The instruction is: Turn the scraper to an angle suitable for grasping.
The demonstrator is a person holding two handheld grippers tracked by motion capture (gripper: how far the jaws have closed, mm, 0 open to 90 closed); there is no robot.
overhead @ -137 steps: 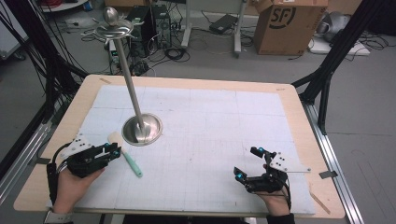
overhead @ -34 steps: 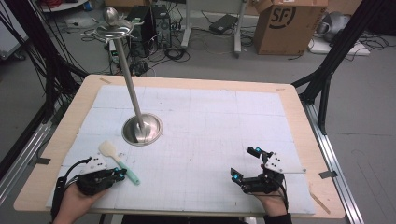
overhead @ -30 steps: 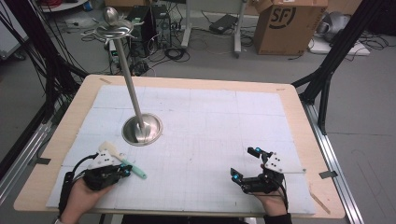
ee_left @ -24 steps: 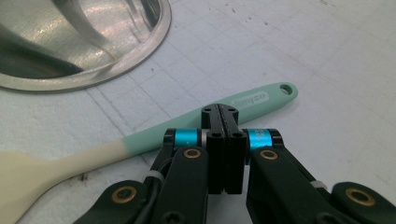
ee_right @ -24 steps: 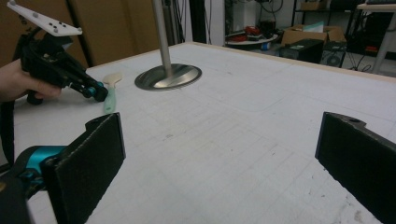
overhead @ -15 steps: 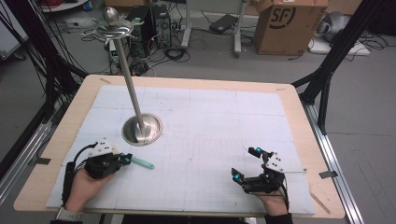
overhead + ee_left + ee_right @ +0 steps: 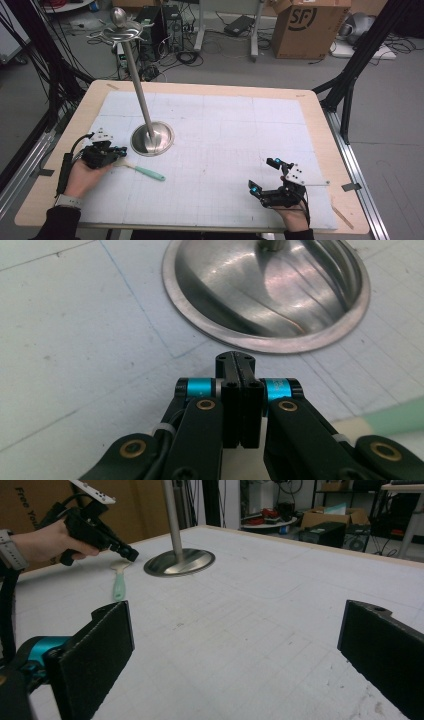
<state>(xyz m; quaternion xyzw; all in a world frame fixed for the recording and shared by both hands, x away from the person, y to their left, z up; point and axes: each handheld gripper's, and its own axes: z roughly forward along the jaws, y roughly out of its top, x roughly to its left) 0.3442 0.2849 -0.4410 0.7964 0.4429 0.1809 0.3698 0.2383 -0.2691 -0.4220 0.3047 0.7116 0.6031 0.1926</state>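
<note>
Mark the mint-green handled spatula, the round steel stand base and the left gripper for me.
Mint-green handled spatula (image 7: 148,173), high view, mid handle.
Round steel stand base (image 7: 161,142), high view, right side of the dish.
Left gripper (image 7: 120,149), high view, jaw tips.

The mat (image 7: 225,145) was white with a faint grid — the table (image 7: 60,165) rim pale wood. The stand (image 7: 152,138) gleamed silver; the spatula (image 7: 145,171) had a mint-green handle, cream head. Both grippers — black, cyan accents.

A brown cardboard box (image 7: 309,27) sits on the grey floor behind the table, with black cables (image 7: 187,54) and dark stands (image 7: 352,75) near it
</note>
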